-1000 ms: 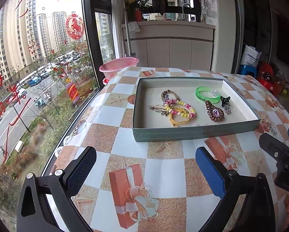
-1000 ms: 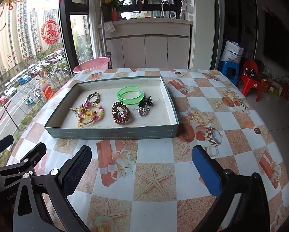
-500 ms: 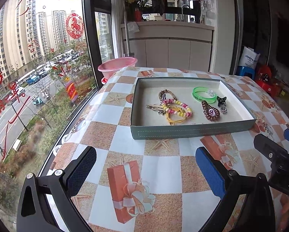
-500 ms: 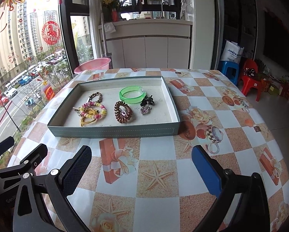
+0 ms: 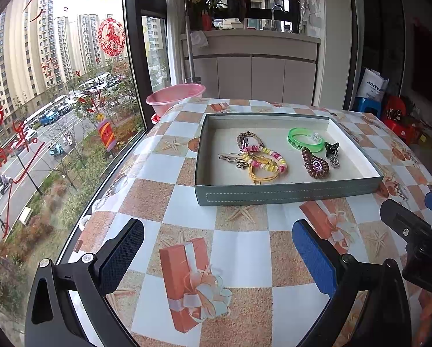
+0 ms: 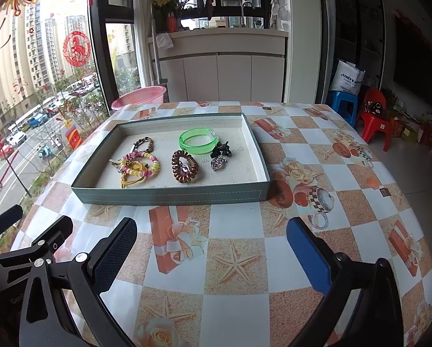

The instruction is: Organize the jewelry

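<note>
A grey-green shallow tray sits on the patterned tablecloth and holds the jewelry. Inside lie a green bangle, a brown coil hair tie, a pink-and-yellow beaded bracelet, a braided bracelet, a yellow cord loop, a black clip and a small heart pendant. My left gripper and my right gripper both hang open and empty over the table, well short of the tray.
A pink basin stands past the table's far left corner by the window. White cabinets line the back wall. A blue stool and a red chair stand on the floor at the right. The right gripper's body shows at the left view's right edge.
Both grippers have drawn back slightly from the tray, so it sits a little higher and farther in both views. The jewelry has not moved and both grippers remain open.
</note>
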